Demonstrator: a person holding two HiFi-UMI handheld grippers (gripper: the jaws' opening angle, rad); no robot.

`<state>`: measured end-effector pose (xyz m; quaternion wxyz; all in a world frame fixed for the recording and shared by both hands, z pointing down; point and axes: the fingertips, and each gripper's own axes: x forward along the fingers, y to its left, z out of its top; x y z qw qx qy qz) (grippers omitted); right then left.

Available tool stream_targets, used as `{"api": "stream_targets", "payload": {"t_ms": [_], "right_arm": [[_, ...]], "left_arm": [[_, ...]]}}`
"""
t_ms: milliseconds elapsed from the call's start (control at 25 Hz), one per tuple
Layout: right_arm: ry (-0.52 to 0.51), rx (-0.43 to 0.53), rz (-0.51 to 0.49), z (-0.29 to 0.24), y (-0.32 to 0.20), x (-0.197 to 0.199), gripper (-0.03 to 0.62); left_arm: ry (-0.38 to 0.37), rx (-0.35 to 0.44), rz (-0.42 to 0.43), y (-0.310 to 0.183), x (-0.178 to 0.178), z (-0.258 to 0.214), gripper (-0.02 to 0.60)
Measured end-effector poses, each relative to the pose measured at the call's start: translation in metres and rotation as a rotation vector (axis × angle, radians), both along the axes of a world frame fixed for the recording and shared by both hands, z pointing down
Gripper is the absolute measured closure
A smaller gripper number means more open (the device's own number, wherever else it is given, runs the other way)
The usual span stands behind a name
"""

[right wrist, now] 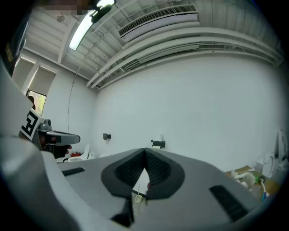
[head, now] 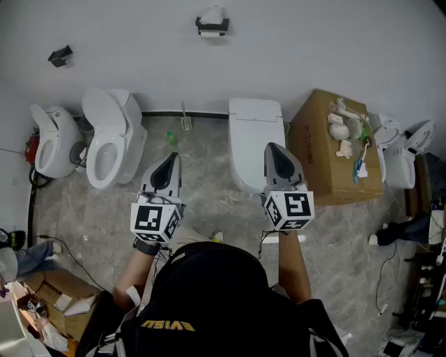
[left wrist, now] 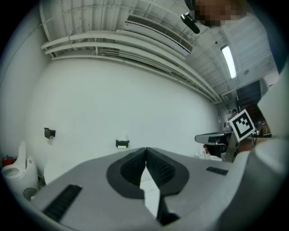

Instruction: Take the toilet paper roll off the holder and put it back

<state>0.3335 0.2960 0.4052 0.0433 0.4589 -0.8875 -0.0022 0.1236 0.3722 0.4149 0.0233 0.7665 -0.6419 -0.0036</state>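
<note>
The toilet paper roll is white and sits on a black holder high on the white wall, straight ahead. From the left gripper view the holder is small and far off, just left of the jaw tips. It appears just right of the tips in the right gripper view as a small dark holder. My left gripper and right gripper are held side by side over the floor, well short of the wall. Both are shut with nothing between the jaws.
Two white toilets stand at the left and a closed white toilet in the middle. A cardboard box with small items is at the right. A second black holder hangs on the wall at the left.
</note>
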Motion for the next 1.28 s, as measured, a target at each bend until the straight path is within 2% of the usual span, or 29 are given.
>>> {"api": "stream_targets", "payload": {"t_ms": [280,520,560,840,880,1160,1280], "right_arm": [[0.02,0.018,0.0,0.0,-0.005,0.002,0.602],[0.038,0.023,0.038,0.004,-0.012,0.009,0.596],[0.04,0.022,0.036,0.005,-0.012,0.009,0.572],[0.038,-0.006,-0.015,0.016,-0.013,0.0,0.242],[0.036,-0.012,-0.015,0.018,-0.013,0.0,0.22],[0.022,-0.041,0.012,0.028,-0.022,0.004,0.2],[0.015,-0.057,0.027,0.032,-0.031,0.006,0.2]], "left_arm": [[-0.01,0.005,-0.003,-0.004,-0.007,0.0,0.571],[-0.023,-0.006,0.0,-0.006,-0.007,0.003,0.571],[-0.025,-0.008,0.0,-0.006,-0.007,0.004,0.569],[-0.027,-0.026,-0.005,-0.005,-0.009,0.009,0.571],[-0.028,-0.03,-0.006,-0.006,-0.009,0.009,0.571],[-0.044,-0.054,-0.019,-0.008,-0.016,0.008,0.571],[-0.017,-0.016,0.002,-0.008,-0.019,0.002,0.569]]}}
